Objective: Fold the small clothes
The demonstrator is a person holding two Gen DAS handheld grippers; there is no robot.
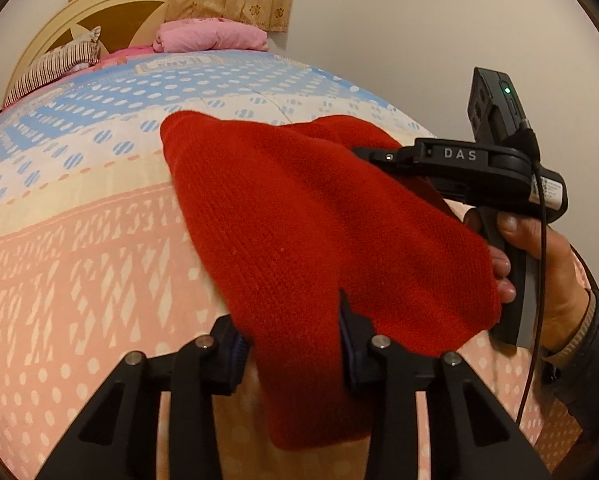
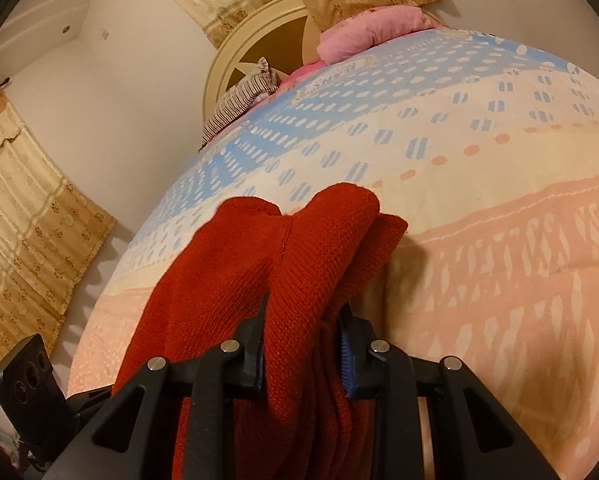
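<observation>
i have the red knitted woollen garment [image 1: 299, 216] lifted off the patterned pink, cream and blue bedspread [image 1: 79, 240], strung between my two tools. the left gripper [image 1: 291, 344] has its jaws closed partway onto a hanging fold of knit. the right gripper [image 2: 303, 344] is clamped the same way on a thicker bunch of several layers. from the left camera the right hand [image 1: 539, 280] grips its handle beside the cloth. i judge the knit soft, limp and fairly light, with no stiffness to keep a crease; it sags between grips and looks grippy rather than slick. best hold is at edges or corners, one layer only; my right bunch seems too thick for a neat fold.
</observation>
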